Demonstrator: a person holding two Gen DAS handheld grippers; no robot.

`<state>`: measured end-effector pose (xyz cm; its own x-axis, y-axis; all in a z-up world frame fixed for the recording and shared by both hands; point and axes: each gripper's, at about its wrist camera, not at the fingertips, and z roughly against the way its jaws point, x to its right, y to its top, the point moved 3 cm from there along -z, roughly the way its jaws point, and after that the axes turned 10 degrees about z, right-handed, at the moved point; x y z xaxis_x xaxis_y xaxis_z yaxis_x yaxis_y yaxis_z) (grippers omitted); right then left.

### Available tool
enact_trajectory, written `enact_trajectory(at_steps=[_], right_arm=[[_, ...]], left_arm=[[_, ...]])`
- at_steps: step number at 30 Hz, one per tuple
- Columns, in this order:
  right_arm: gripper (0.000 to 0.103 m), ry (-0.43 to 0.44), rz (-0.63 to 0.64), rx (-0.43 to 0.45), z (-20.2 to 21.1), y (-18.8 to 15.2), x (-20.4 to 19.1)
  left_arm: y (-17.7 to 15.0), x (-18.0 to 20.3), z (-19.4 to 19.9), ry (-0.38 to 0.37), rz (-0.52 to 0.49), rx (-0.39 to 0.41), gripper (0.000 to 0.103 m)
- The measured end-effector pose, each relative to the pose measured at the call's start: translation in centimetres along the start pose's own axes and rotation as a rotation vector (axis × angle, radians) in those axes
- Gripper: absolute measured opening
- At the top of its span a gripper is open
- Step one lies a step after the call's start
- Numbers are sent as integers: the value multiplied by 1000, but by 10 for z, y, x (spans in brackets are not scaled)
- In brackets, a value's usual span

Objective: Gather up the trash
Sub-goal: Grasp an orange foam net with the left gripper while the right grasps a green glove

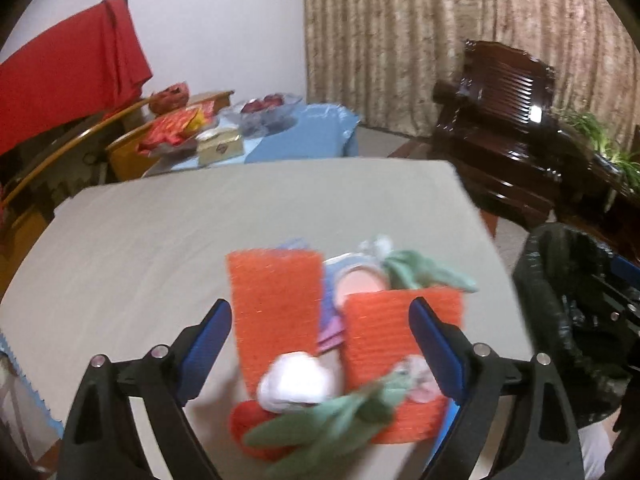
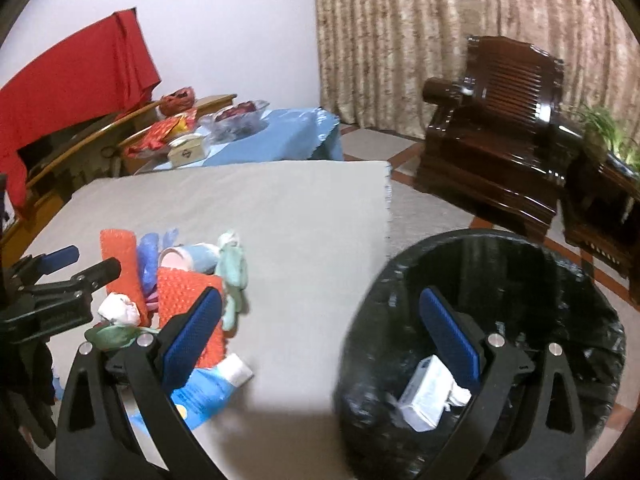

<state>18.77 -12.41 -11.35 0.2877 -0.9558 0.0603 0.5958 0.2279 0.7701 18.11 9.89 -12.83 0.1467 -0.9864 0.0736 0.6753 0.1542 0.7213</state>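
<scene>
Counter (image 1: 160,240) with a pale grey cloth fills both views, biggest thing here. Just off its right edge stands a bin (image 2: 592,320) lined with a black bag, a white carton (image 2: 424,396) lying inside it. Behind, a dark wooden armchair (image 2: 492,128), a brown curtain (image 1: 400,40), and a side table with a blue cloth (image 2: 280,136) carrying snacks and a box (too blurred to name more).

Trash pile sits on the counter's near part: two orange mesh pieces (image 1: 276,312), one beside the other, with a pink-lidded cup (image 1: 358,286) lying between and behind them, green crumpled wrappers (image 1: 332,424) at front and back, a white crumpled tissue (image 1: 296,380) on the near side, purple scraps underneath. A blue and white packet (image 2: 208,392) lies at the pile's near right corner.

Left claw (image 1: 320,340) hangs over the pile, blue pads spread wide, nothing pinched (pile shows between the fingers, no contact visible). Right claw (image 2: 320,320) is spread wide too and empty, left finger over the counter edge by the pile, right finger over the bin mouth.
</scene>
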Motion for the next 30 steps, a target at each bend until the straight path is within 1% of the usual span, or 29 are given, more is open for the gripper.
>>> enact_trajectory(at_steps=[5, 9, 11, 13, 14, 15, 16, 18, 20, 22, 25, 30], right_arm=[[96, 8, 24, -12, -25, 10, -9], [96, 8, 38, -12, -37, 18, -15], [96, 10, 54, -13, -43, 21, -19], [95, 18, 69, -19, -48, 22, -23], [93, 23, 73, -22, -50, 22, -24], [85, 40, 76, -34, -54, 22, -27], [80, 55, 77, -44, -57, 21, -29], [78, 90, 77, -69, -63, 17, -37], [76, 119, 94, -81, -65, 13, -51], [72, 135, 112, -77, -62, 10, -62], [72, 159, 127, -72, -57, 8, -75], [72, 153, 147, -68, -55, 12, -81]], left_arm=[[3, -16, -24, 6, 17, -39, 85], [6, -23, -46, 6, 26, -74, 79], [5, -26, -54, -8, 31, -94, 77], [2, -27, -61, -23, 35, -117, 70], [1, -27, -65, -34, 38, -131, 60], [0, -27, -66, -40, 39, -136, 53], [-1, -27, -67, -51, 41, -136, 49], [0, -28, -66, -67, 46, -129, 33], [1, -29, -64, -74, 51, -120, 24], [2, -32, -60, -85, 67, -109, 22], [5, -37, -53, -95, 80, -91, 20], [13, -38, -36, -135, 93, -71, 20]])
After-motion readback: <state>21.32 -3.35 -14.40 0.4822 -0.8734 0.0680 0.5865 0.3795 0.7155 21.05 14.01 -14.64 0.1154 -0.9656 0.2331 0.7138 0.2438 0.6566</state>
